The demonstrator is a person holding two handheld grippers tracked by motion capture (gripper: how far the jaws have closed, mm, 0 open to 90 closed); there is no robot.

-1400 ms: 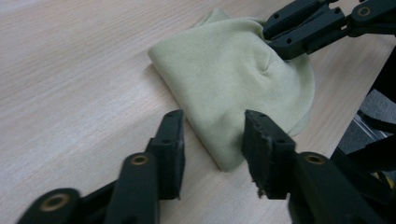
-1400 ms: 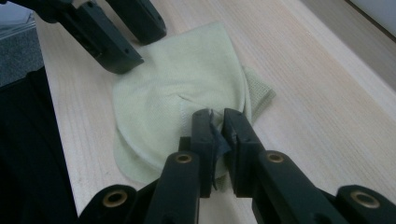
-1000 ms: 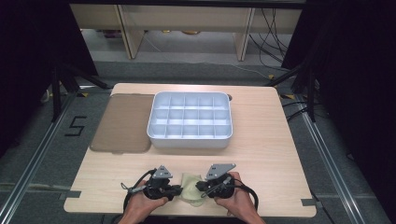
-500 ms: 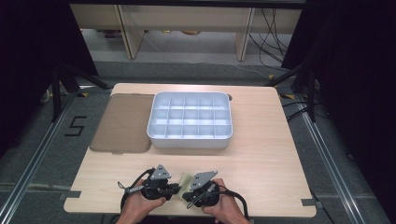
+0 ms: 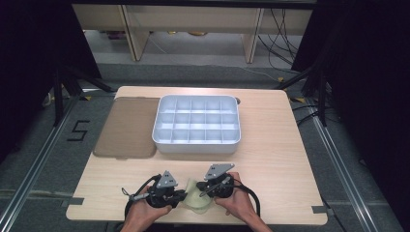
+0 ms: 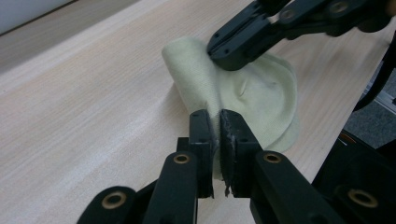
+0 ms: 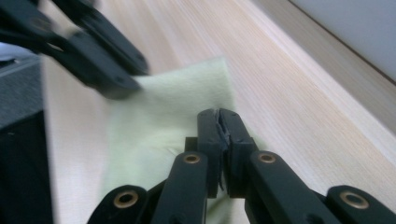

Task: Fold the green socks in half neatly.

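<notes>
The pale yellow cloth (image 5: 197, 197) lay bunched at the near edge of the counter (image 5: 270, 159), between both hands. The left gripper (image 6: 218, 140) was clamped on one fold, and the right gripper (image 7: 218, 133) was clamped on another. This looked like mid-fold; the next move likely called for drawing one edge over evenly, away from the divided tray (image 5: 197, 124).

Tray (image 5: 196, 140) mid-table (image 5: 270, 159), mat (image 5: 126, 126) left, cloth (image 5: 199, 199) in front
</notes>
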